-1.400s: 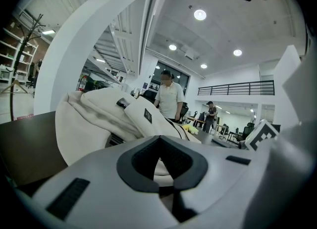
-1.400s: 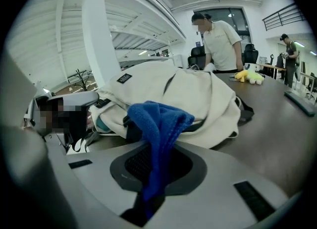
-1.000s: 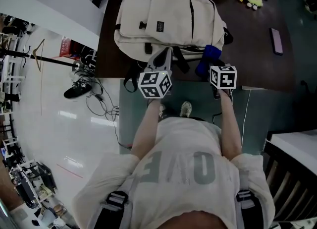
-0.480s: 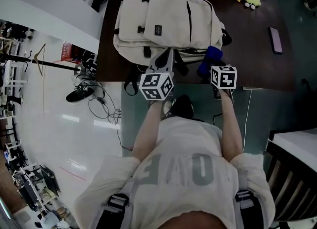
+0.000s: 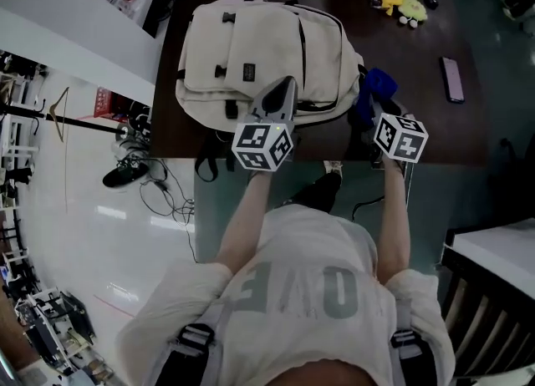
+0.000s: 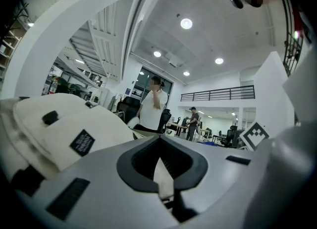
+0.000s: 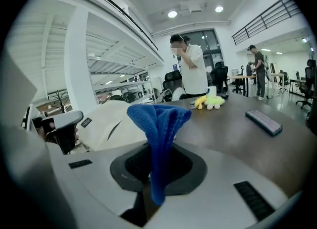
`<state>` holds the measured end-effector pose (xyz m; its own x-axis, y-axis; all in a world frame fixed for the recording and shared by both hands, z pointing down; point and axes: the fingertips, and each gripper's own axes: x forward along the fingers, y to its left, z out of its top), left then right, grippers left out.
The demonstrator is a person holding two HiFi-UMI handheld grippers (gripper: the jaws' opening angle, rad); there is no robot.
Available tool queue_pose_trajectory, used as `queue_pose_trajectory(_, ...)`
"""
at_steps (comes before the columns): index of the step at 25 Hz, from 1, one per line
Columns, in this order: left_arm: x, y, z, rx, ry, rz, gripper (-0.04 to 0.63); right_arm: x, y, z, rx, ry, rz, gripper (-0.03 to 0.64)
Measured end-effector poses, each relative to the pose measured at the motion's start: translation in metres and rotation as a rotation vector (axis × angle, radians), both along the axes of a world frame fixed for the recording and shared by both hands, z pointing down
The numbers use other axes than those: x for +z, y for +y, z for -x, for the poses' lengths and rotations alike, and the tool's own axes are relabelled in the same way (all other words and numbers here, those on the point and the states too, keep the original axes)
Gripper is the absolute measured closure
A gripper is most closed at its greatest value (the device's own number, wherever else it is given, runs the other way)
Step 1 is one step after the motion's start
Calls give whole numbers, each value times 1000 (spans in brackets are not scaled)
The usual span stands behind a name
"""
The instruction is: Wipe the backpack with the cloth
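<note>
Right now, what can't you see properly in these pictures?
- Head view: the near edge of the backpack, behind the left gripper.
- Head view: the lower part of the blue cloth, behind the right gripper.
- Left gripper view: the black label on the backpack, too small to read.
- Right gripper view: the yellow toy, too small and far for detail.

Dark brown surface (image 5: 418, 50) carried cream backpack (image 5: 251, 50) lying flat at left, yellow plush toy (image 5: 399, 6) at far right, flat dark slab (image 5: 452, 79), possibly phone, near right edge.
</note>
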<state>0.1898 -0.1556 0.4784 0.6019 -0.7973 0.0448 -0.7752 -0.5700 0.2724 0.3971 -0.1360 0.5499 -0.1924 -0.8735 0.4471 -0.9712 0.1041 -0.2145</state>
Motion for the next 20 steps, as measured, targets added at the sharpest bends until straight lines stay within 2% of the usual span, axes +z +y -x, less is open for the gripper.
queue_pose_trajectory(4,2,-30,-38,20,4,15,592,-27,-54,-40,-19,81,-41,578)
queue_pose_trajectory(9,13,-70,-69,-7,8,41,592,-42,-147,-64,-141,238,-57,578)
queue_pose_trajectory(12,25,-92,-71,-47,-9,63,592,-33,-198,-52,-260,297,-48,578)
queue_pose_trajectory(16,27,-112,-68,-84,-34,61,592,-3,-243,-16,-436,311,-15,578)
queue_pose_trajectory(20,29,-123,-58,-117,5,81,592,38,-265,21,-593,321,48,578)
